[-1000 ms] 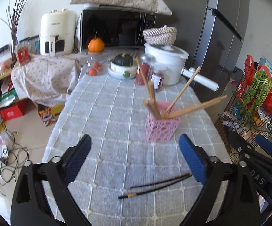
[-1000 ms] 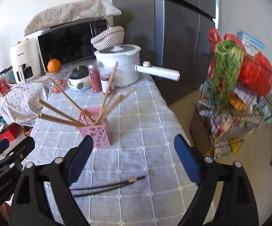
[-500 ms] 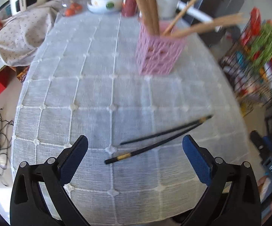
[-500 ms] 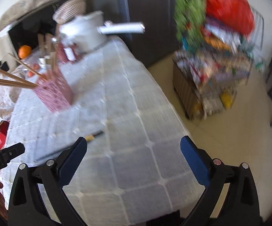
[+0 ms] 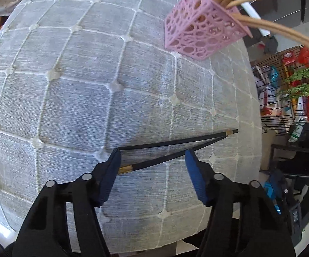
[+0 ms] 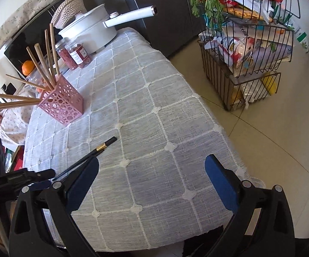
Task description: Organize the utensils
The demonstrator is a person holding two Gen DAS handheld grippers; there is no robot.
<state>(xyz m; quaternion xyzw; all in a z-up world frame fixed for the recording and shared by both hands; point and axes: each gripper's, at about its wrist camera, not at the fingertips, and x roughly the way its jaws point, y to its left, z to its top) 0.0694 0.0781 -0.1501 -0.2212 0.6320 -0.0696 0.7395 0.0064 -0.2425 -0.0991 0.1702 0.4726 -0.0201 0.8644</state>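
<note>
left tongs [image 5: 152,156]: closing astride black chopsticks [image 5: 176,142] | right tongs [image 6: 152,171]: wide, empty

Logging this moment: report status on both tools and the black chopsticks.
Left tool closing around black chopsticks, not yet pinched. Right tool open, empty. Pink holder path clear.
</note>
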